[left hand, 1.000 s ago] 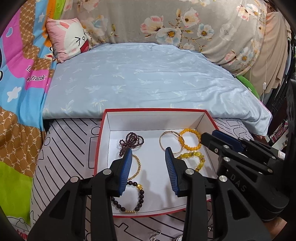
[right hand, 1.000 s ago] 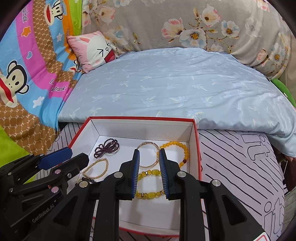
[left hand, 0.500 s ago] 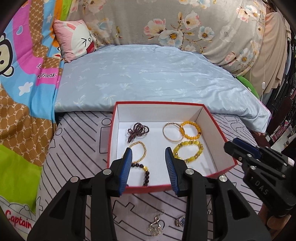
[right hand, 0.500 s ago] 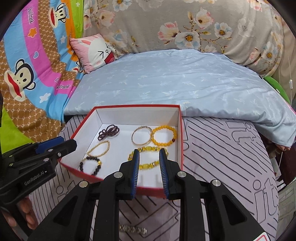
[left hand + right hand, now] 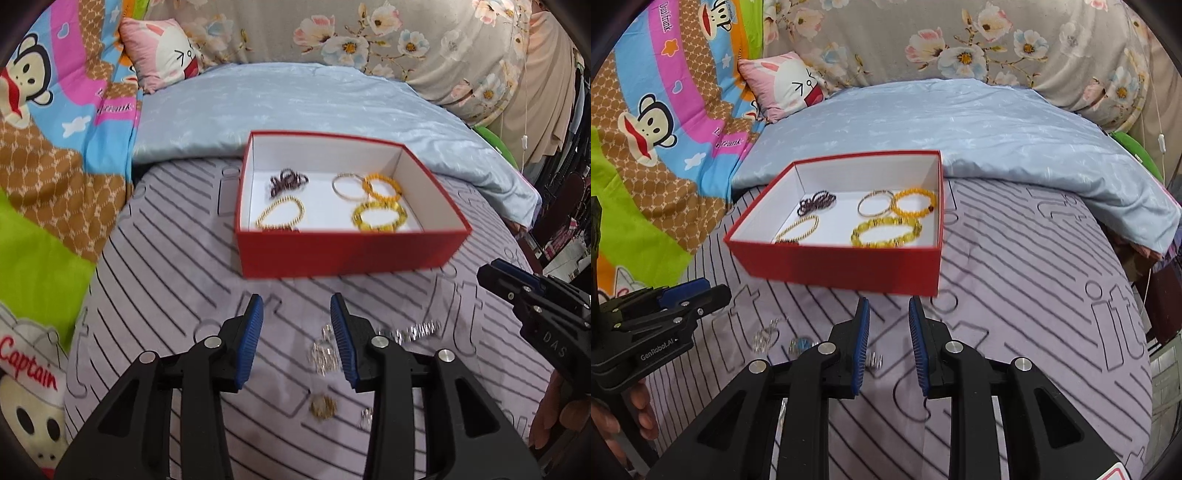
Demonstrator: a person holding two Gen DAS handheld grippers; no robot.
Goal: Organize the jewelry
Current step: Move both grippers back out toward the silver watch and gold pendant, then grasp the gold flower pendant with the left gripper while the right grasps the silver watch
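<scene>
Both grippers hang empty short of the red box (image 5: pixel 351 254): the left gripper (image 5: pixel 296 339) stands moderately spread, the right gripper (image 5: pixel 885 345) narrowly apart. Bracelets (image 5: pixel 380 218) lie inside the box; blurred earrings (image 5: pixel 325 354), probably, lie before it. A second ago both grippers hovered over the box.

The left gripper (image 5: pixel 295 306) fills the lower middle of its own view, angled downward, jaws parted with nothing between them. The right gripper (image 5: pixel 888 308) sits likewise at lower centre, its blue pads (image 5: pixel 862 332) narrowly apart and empty.
</scene>
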